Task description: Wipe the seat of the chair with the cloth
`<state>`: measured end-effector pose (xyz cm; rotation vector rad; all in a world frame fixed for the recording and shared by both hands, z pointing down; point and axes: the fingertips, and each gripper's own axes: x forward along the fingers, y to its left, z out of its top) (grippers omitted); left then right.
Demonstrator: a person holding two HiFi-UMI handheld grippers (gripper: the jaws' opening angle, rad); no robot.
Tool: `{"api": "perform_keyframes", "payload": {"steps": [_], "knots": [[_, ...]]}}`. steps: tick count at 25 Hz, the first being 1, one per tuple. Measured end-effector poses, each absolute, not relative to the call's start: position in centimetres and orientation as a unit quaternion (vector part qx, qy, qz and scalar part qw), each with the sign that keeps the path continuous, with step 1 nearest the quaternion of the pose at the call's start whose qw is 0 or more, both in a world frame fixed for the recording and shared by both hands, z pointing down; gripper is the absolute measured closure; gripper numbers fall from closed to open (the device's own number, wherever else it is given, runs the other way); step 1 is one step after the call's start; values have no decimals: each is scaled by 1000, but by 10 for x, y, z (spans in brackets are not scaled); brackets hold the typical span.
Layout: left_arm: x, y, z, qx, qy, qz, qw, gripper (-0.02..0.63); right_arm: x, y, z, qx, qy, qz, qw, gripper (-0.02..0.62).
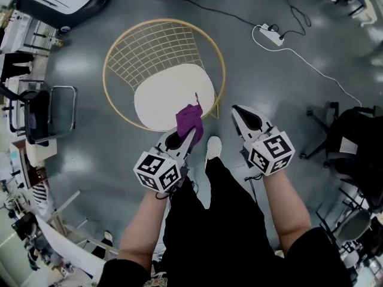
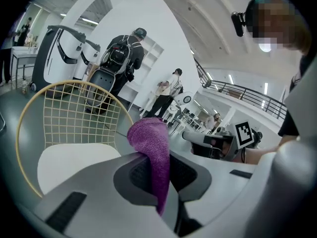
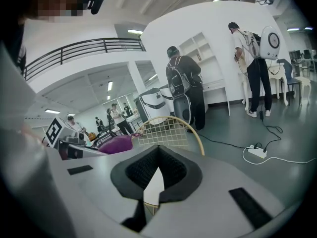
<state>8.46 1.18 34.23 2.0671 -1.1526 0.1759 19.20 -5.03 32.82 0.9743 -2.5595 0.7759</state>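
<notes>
A round gold wire chair with a white seat stands on the grey floor ahead of me. My left gripper is shut on a purple cloth, held above the seat's near right edge. In the left gripper view the cloth hangs down between the jaws, with the seat and wire back beyond. My right gripper hovers to the right of the chair; its jaws are shut with nothing in them. From the right gripper view the cloth shows at left.
A white power strip with cables lies on the floor at the back right. A black office chair is at the right, a metal-framed chair at the left. People stand by shelves in the background.
</notes>
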Motion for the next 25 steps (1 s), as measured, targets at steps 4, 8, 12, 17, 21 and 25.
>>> {"api": "perform_keyframes", "payload": {"steps": [4, 8, 12, 17, 21, 25], "knots": [[89, 9, 379, 806, -436, 70, 394, 548, 195, -49, 356, 353, -881, 277, 148, 583], [85, -2, 408, 800, -428, 70, 415, 546, 190, -50, 378, 362, -874, 283, 157, 583], [87, -11, 454, 791, -418, 70, 441, 546, 188, -50, 414, 372, -866, 292, 164, 583], [91, -27, 501, 778, -415, 75, 465, 546, 184, -53, 453, 380, -856, 307, 172, 583], [98, -37, 540, 765, -415, 77, 487, 546, 185, -57, 481, 380, -853, 309, 179, 583], [105, -47, 574, 752, -416, 78, 505, 548, 192, -65, 503, 384, -849, 316, 181, 583]]}}
